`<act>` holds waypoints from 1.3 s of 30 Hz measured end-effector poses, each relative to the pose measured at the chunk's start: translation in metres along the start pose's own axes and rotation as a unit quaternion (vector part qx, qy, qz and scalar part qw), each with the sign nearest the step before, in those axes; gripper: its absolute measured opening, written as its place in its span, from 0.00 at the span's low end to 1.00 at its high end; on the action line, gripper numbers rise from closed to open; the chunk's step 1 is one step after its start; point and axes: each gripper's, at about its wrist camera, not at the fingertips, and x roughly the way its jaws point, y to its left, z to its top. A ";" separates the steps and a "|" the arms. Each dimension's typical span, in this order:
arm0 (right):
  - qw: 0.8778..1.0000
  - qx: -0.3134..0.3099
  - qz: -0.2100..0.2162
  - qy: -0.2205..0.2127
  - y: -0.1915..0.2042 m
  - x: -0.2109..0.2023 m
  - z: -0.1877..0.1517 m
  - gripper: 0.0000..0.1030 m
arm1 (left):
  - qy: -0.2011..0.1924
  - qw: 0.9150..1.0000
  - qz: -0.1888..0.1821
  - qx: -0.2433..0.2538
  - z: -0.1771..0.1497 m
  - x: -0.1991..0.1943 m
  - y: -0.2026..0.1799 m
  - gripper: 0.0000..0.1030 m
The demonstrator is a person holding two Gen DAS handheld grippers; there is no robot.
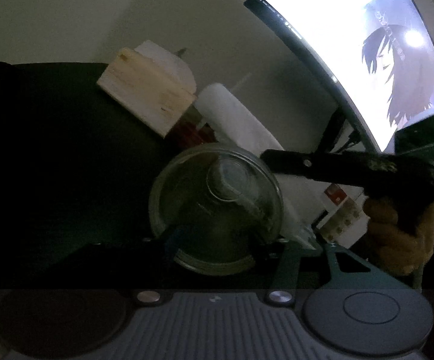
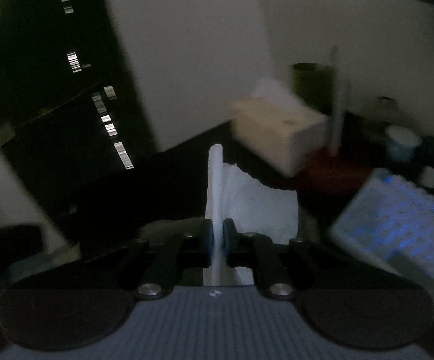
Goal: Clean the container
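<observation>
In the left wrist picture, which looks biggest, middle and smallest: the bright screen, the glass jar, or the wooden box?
1. Bright screen, biggest by far.
2. Glass jar, though it sits nearest the camera, which swells it.
3. Wooden box, smallest, but farther back, so its real size against the jar is unsure.

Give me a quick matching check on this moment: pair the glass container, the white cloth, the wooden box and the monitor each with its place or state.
Things:
1. glass container
2. white cloth
3. wooden box
4. monitor

Places or states:
A. lit, upper right of the left wrist view
B. pinched between the pads of the right gripper
C. between the fingers of the left gripper, seen end-on
D. behind the container, against the wall

Pairs: 1-C, 2-B, 3-D, 4-A
</observation>
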 end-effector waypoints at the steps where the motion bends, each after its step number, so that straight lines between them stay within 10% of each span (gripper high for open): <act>1: 1.000 -0.006 0.000 -0.001 0.002 -0.001 -0.002 0.11 | 0.002 1.000 0.000 0.001 -0.001 0.000 -0.001 0.47; 8: 0.996 0.064 -0.068 -0.015 -0.035 -0.009 -0.011 0.11 | 0.018 1.000 -0.004 0.016 -0.007 0.004 -0.013 0.47; 13: 1.000 -0.006 0.014 -0.027 -0.008 -0.024 -0.032 0.11 | 0.029 0.998 0.003 0.049 -0.013 0.007 -0.029 0.47; 23: 0.996 0.068 -0.058 -0.026 -0.052 -0.033 -0.034 0.10 | 0.058 0.990 0.006 0.129 -0.033 0.018 -0.068 0.47; 39: 0.997 -0.034 0.060 0.023 -0.037 -0.049 -0.034 0.09 | 0.067 0.969 0.037 0.234 -0.075 0.037 -0.126 0.54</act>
